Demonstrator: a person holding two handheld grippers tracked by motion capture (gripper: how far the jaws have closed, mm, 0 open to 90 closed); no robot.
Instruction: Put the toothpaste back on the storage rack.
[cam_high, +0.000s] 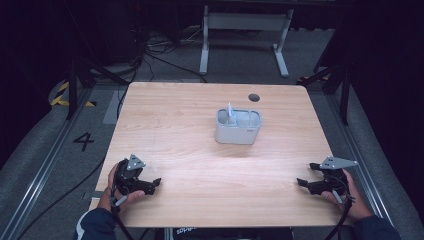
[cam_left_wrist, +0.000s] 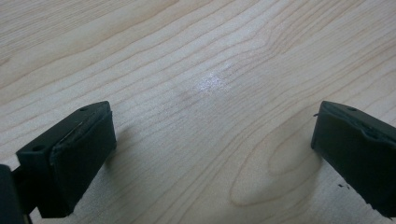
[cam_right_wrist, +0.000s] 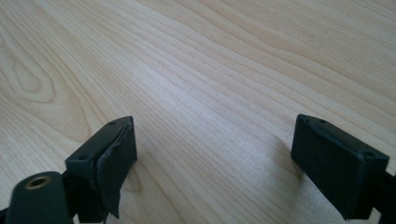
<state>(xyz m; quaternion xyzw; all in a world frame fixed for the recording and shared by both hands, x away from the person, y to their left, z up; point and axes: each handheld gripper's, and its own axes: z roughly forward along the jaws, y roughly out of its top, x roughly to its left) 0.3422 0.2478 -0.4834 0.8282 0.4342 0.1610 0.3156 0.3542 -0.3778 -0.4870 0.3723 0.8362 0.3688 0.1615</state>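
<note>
Though its label is too small to read, grey caddy (cam_high: 238, 126) mid-table (cam_high: 175, 125), both grippers' fingers (cam_left_wrist: 77, 154) apart, empty.

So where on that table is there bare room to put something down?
Almost everywhere. The wooden table is bare between the left gripper and the right gripper, and on either side of the grey holder. The holder, with something pale sticking up inside, takes the centre-back; a dark round hole sits behind it. Both grippers are open and hold nothing.
</note>
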